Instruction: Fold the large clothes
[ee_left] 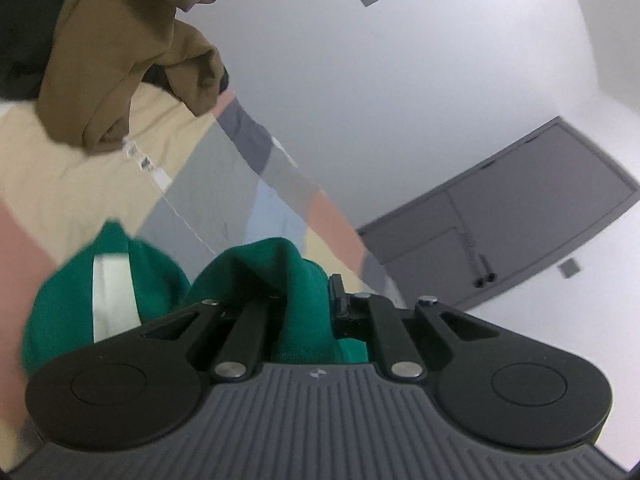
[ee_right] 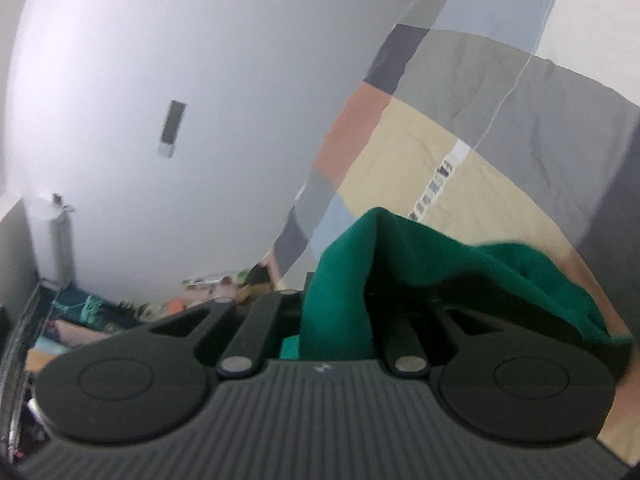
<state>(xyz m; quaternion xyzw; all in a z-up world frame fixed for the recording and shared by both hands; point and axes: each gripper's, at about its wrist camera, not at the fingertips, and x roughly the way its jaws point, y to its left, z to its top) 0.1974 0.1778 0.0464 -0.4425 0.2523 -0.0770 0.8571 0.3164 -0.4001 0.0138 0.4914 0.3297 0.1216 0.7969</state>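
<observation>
A green garment (ee_left: 264, 272) with a white stripe bunches over my left gripper (ee_left: 308, 304), which is shut on its cloth; the fingertips are hidden under the fabric. In the right wrist view the same green garment (ee_right: 380, 264) drapes over my right gripper (ee_right: 340, 312), also shut on a fold of it, the tips covered. Both grippers hold the cloth lifted above a patchwork bedspread (ee_left: 80, 184), seen again as the bedspread (ee_right: 500, 100) on the right of the right wrist view.
A brown garment (ee_left: 120, 48) lies heaped on the bedspread at the upper left. A white wall (ee_left: 400, 60) and a grey cabinet door (ee_left: 520, 208) stand beyond the bed. Cluttered items (ee_right: 120, 312) lie low by the wall (ee_right: 160, 60) on the left.
</observation>
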